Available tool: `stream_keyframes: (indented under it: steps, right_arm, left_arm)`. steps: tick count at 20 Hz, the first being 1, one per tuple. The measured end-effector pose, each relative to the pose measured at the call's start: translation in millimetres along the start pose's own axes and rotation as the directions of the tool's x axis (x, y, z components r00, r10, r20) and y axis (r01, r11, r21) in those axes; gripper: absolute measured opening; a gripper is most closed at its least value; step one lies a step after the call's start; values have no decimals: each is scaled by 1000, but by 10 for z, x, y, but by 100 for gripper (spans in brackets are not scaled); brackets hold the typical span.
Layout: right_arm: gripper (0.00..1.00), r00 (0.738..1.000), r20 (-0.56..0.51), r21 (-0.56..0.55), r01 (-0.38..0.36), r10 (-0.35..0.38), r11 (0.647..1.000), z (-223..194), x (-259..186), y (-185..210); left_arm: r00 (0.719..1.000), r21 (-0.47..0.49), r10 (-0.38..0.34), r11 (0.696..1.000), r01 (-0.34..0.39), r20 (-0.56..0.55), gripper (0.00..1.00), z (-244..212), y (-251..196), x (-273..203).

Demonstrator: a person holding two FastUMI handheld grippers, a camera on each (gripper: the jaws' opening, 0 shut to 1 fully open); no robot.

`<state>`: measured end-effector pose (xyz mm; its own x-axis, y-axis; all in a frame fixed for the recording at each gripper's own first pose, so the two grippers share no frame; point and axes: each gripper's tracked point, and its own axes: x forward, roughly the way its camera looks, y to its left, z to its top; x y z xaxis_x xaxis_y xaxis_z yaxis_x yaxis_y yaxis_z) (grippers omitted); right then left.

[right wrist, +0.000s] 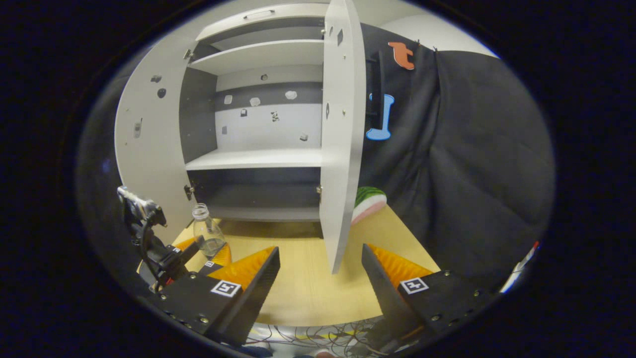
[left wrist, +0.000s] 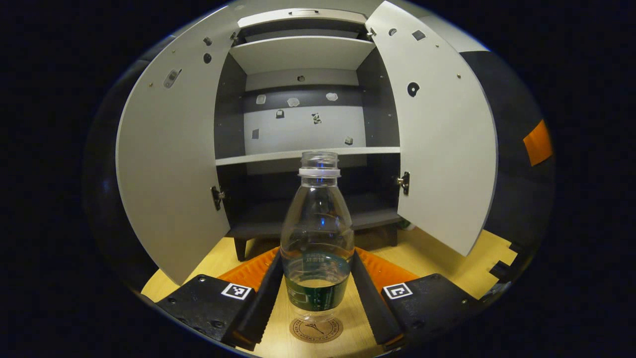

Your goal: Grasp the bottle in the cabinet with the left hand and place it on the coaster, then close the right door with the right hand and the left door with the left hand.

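A clear capless plastic bottle (left wrist: 317, 233) with a green label stands upright between the fingers of my left gripper (left wrist: 318, 278), which is shut on its lower half. Its base is over the round brown coaster (left wrist: 316, 332) on the wooden table; I cannot tell whether it touches. Behind it the cabinet (left wrist: 303, 54) has its left door (left wrist: 169, 164) and right door (left wrist: 442, 149) wide open. In the right gripper view my right gripper (right wrist: 320, 281) is open and holds nothing, just in front of the right door's (right wrist: 338, 149) edge. The bottle (right wrist: 207, 237) and the left gripper (right wrist: 198, 258) are at the far left.
The cabinet's shelves (right wrist: 258, 159) are bare. A watermelon-patterned object (right wrist: 370, 201) lies on the table (right wrist: 308, 293) behind the right door. Black cloth (right wrist: 462, 164) hangs to the right. Cables (right wrist: 308, 338) run below the table's front edge.
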<state>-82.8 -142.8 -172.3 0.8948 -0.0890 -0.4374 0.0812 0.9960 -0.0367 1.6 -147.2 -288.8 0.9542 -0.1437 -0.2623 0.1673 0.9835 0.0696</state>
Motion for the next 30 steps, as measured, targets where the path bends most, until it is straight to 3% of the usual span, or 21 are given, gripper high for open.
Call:
stream_keyframes:
  steps: [5, 11, 15, 24, 30]
  right_arm:
    - [100, 998, -61, -1, 0, 0, 1000, -219, 77, -49]
    - [100, 995, -98, -18, -16, 15, 1000, -309, 152, -25]
    - [100, 994, -103, -17, -32, 30, 999, -306, 193, 18]
    - [100, 993, -110, 0, -50, 50, 999, -375, 148, 59]
    - [100, 994, -95, 21, -58, 59, 998, -343, 88, 49]
  left_arm:
    - [998, -15, 10, 1000, -11, -63, 82, -508, -3, 97]
    - [992, -23, 40, 999, -43, -116, 82, -794, 59, 125]
    - [995, 7, 36, 999, -36, -88, 82, -761, 24, 95]
    - [987, -30, 72, 997, -77, -147, 84, -864, 28, 40]
    - [993, -18, 76, 997, -78, -88, 86, -607, -41, -46]
